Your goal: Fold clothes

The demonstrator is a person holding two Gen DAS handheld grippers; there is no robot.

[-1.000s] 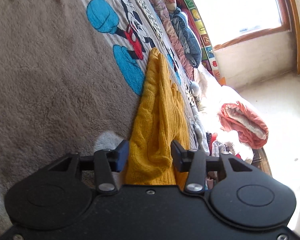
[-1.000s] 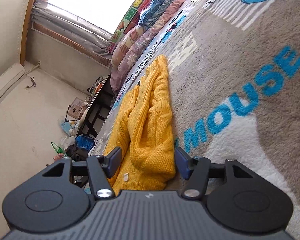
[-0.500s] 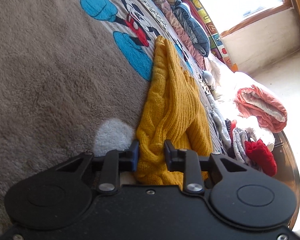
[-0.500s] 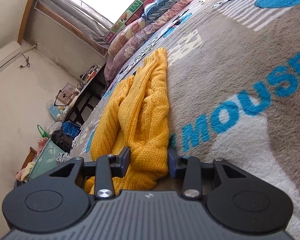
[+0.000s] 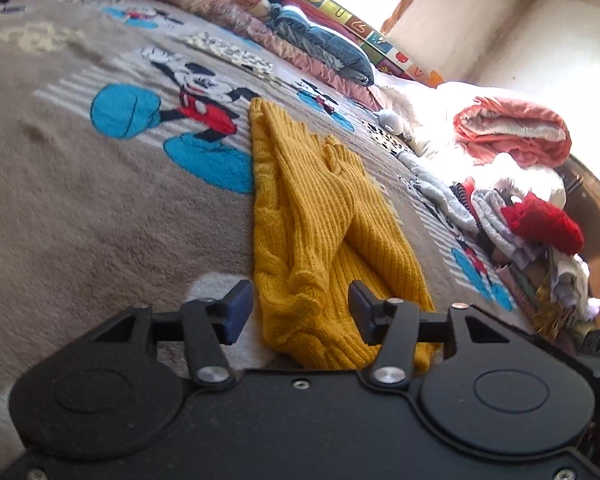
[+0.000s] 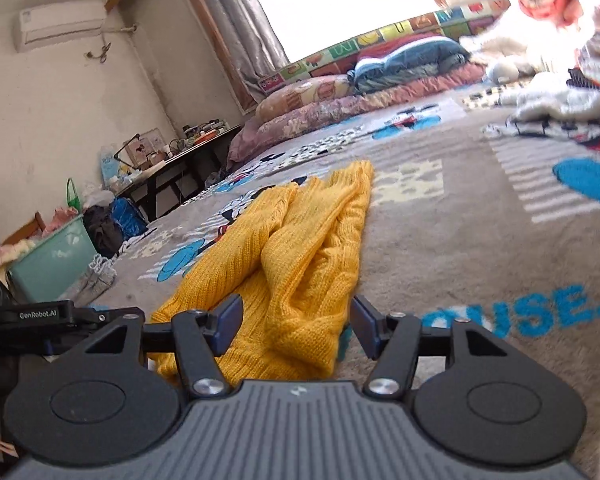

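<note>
A mustard-yellow knit sweater lies folded into a long narrow strip on the grey cartoon-print blanket. Its near end sits between the fingers of my left gripper, which is open, the blue pads apart from the knit on both sides. From the other wrist the same sweater runs away over the blanket, sleeves laid along its length. My right gripper is open too, its fingers straddling the near end of the strip. The sweater's nearest hem is hidden under both gripper bodies.
A heap of unfolded clothes and a rolled pink quilt lie right of the sweater. Folded bedding lines the wall under the window. A green tub and a low table stand off the blanket's left edge.
Half a second ago both grippers were pinched on the sweater's near end; now both have opened wide. Both cameras have tilted back toward level.
</note>
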